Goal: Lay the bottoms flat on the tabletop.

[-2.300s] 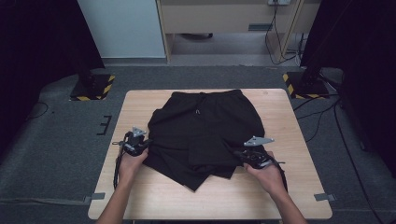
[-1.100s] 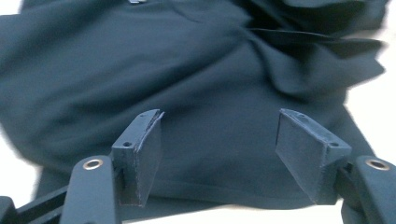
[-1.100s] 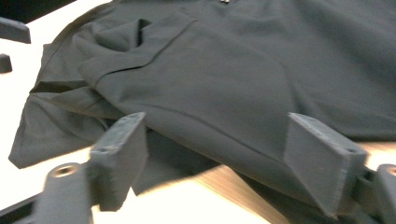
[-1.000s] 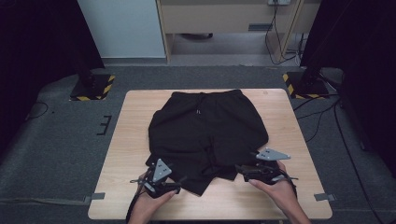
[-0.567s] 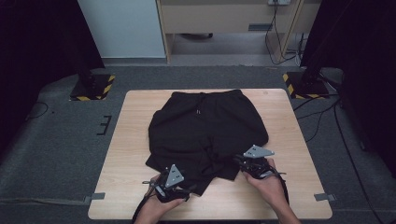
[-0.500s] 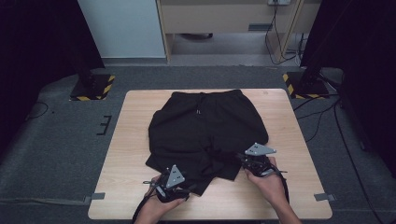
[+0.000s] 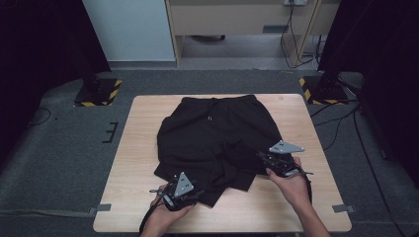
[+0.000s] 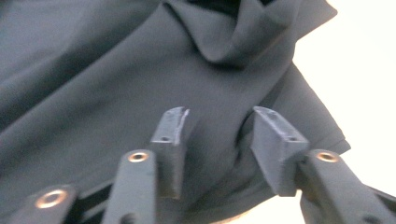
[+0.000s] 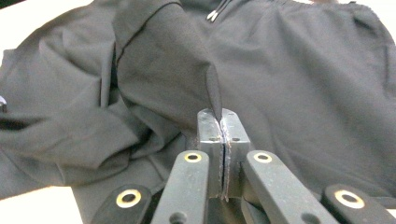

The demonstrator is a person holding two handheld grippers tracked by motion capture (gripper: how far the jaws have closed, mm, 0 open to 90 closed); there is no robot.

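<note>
Shorts [image 7: 217, 136] black, spread on desk [image 7: 143, 163] | right claw [image 9: 223, 122] clenched on raised hem fold | left claw [image 8: 219, 135] half-spread, closing over near leg hem, pads not pressing | advice: pinch both layers before lifting.

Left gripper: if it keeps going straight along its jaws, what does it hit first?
Probably the black fabric shorts: the left gripper has cloth right ahead and between its parted, just-closing jaws. Depth unclear.
</note>
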